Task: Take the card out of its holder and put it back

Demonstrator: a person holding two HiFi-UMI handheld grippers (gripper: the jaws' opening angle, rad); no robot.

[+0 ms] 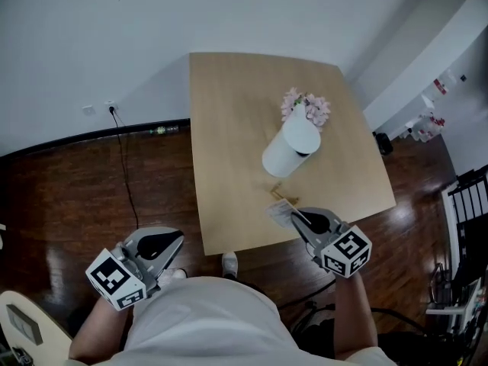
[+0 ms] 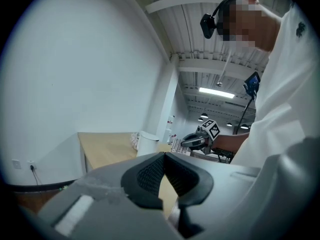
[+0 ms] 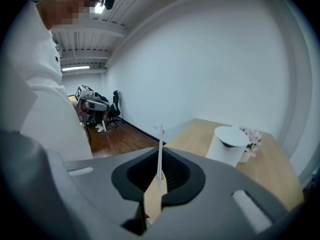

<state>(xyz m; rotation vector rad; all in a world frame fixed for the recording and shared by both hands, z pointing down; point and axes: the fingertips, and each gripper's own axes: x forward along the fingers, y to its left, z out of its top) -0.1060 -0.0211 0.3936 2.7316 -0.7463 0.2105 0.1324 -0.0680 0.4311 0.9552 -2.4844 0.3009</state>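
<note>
Here, the card is out of its holder, pinched in my right gripper at the table's near edge.

My right gripper (image 1: pixel 296 218) is clamped on the card (image 1: pixel 279 213), which sticks out ahead of the jaw tips, its long side running away along the jaws (from the gripper's own camera it is a bare upright sliver, seen edge-on). The small wooden holder (image 1: pixel 277 194) sits on the table (image 1: pixel 229 128) just beyond the card's far edge, a touch left of my jaw line, with the white tub (image 1: pixel 290 147) and its pink flowers (image 1: pixel 305 107) farther back. The return, I judge, is a short push far and slightly left, though I cannot make out the slot. My left gripper (image 1: pixel 171 242) hangs off the table at near left, jaws together on nothing, well apart from the holder; the right is plainly nearer.
</note>
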